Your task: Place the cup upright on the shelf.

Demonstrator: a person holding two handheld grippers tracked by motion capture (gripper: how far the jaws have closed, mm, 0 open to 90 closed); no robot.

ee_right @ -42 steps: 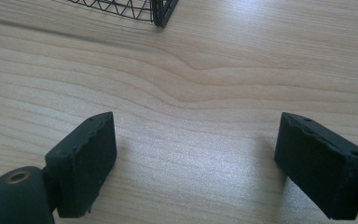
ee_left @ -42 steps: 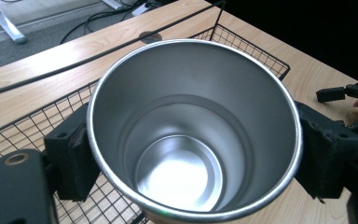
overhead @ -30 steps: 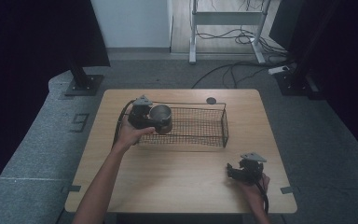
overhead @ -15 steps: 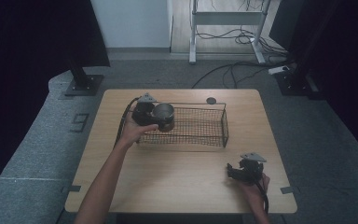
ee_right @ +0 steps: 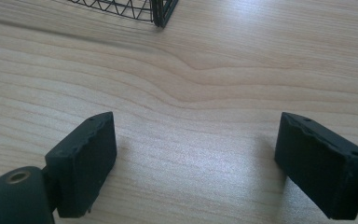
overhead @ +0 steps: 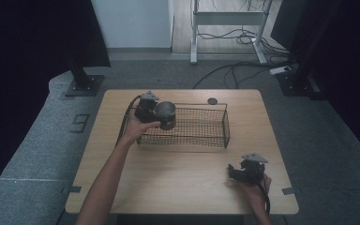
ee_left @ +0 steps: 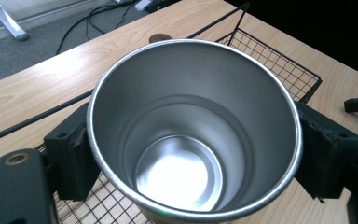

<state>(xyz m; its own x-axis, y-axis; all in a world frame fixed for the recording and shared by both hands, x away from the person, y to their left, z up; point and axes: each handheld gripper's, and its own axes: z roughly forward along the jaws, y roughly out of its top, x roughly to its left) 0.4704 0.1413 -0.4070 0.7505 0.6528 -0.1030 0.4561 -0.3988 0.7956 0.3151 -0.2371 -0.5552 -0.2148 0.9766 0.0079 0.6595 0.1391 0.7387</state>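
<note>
Basket of black wire mesh, rectangular and open-topped [overhead: 194,126], serves as the landmark; it stands on the light wooden bench [overhead: 178,178], toward the far side from the person. The left gripper [overhead: 155,112] is positioned at the basket's left end, its jaws clamped on the outer wall of a shiny cylindrical steel cup [overhead: 166,115]. In the left gripper view the two black jaws press against opposite sides of the cup [ee_left: 193,135], whose open mouth faces the camera and whose inside is bare metal. The cup is held above the basket's left end, with the mesh floor [ee_left: 102,207] and the top rim wire visible below and behind it; whether the cup touches the mesh cannot be determined. A small dark round disc [overhead: 212,101] lies on the bench just beyond the basket's far rim. The right gripper [overhead: 238,171] rests low over the bench, well apart from the basket, on the near side past its right corner. Its jaws stand wide apart with nothing between them, and bare wood grain [ee_right: 191,140] shows in the gap. The basket's corner [ee_right: 161,14] appears at the top of the right gripper view.
</note>
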